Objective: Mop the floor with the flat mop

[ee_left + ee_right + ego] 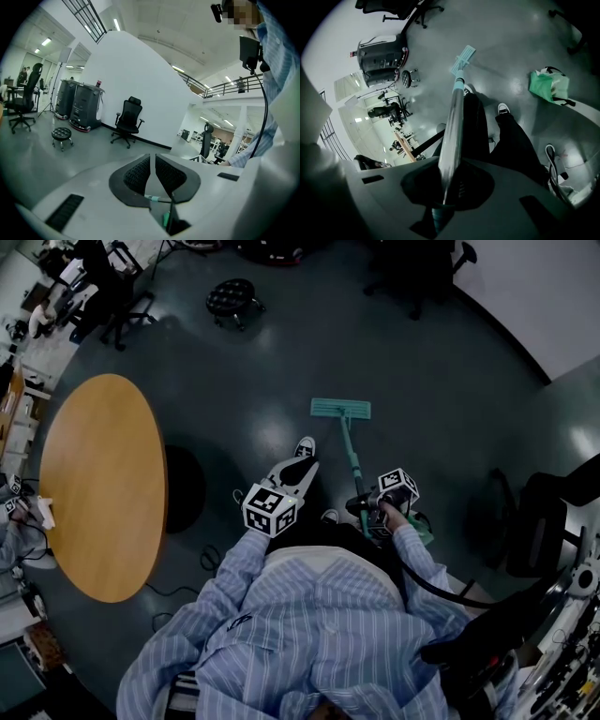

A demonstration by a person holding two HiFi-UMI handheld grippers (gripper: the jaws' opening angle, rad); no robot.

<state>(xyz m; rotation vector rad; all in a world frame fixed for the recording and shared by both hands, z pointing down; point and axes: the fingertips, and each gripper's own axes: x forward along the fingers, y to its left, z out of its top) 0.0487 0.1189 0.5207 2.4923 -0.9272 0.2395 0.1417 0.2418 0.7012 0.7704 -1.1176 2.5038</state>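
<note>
Head view, teal flat mop (340, 409) flat on dark grey floor (431, 371), at 12 o'clock from right gripper (363, 506), left gripper (302, 468) at its 9 o'clock, left gripper view, jaws nearly together, nothing between, right gripper view, jaws closed around silver metal mop handle (452, 136).

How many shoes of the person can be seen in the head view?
2. One shoe is on the floor just beyond the left gripper, left of the mop handle. The other shoe shows lower down, nearer the person and partly hidden.
</note>
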